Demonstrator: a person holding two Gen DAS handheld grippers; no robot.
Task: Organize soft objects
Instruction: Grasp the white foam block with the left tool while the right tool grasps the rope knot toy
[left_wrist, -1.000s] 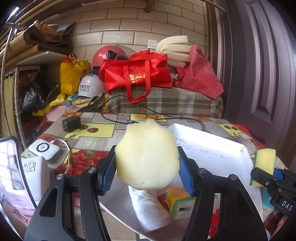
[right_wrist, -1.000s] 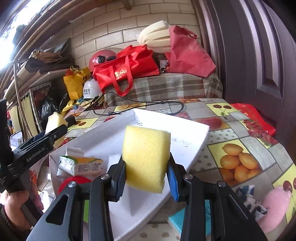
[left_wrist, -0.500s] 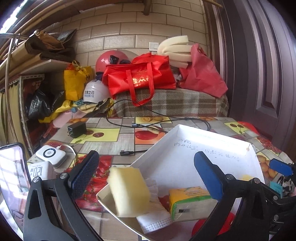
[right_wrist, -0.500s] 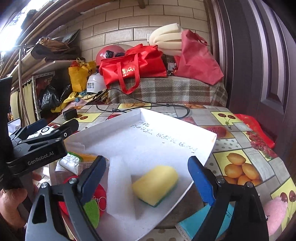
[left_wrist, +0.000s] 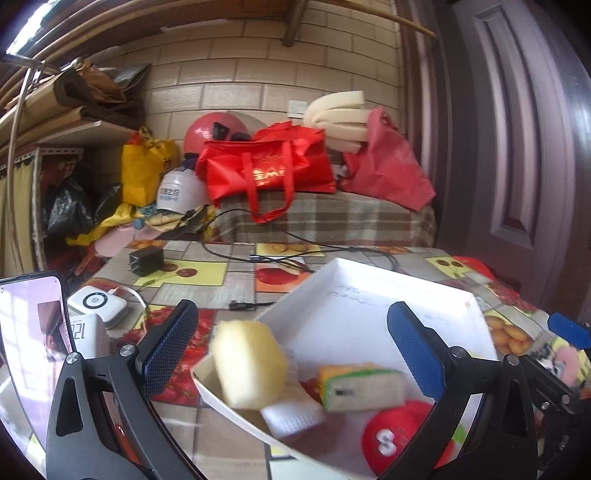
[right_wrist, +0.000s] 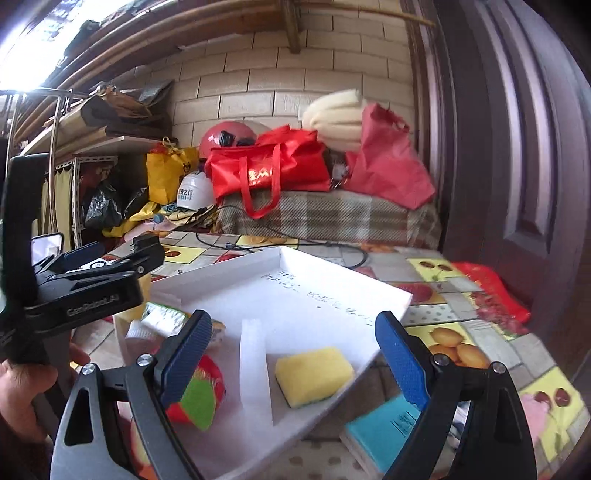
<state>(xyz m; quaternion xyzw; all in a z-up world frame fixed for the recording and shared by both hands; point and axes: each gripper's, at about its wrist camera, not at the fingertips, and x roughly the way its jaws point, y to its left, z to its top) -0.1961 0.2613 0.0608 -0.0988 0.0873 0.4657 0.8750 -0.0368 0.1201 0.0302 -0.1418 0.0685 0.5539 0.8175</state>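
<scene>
A white tray (left_wrist: 369, 306) sits on the fruit-print table; it also shows in the right wrist view (right_wrist: 325, 273). In the left wrist view a pale yellow sponge (left_wrist: 251, 363) leans at the tray's near corner beside a white face mask (left_wrist: 291, 417), a tissue pack (left_wrist: 364, 386) and a red ball (left_wrist: 399, 435). My left gripper (left_wrist: 291, 343) is open and empty above them. In the right wrist view a yellow-green sponge (right_wrist: 314, 374) lies in the tray by a white foam strip (right_wrist: 255, 369). My right gripper (right_wrist: 293, 354) is open and empty above it.
A phone (left_wrist: 29, 354), a white charger (left_wrist: 98, 304) and a black adapter (left_wrist: 146, 260) lie at the table's left, with black cables (left_wrist: 295, 254) behind the tray. A teal book (right_wrist: 388, 432) lies at the tray's right. Red bags (left_wrist: 266, 170) sit behind.
Both grippers have opened and let go of their sponges, which now lie in the tray. Both grippers have drawn back a little.
</scene>
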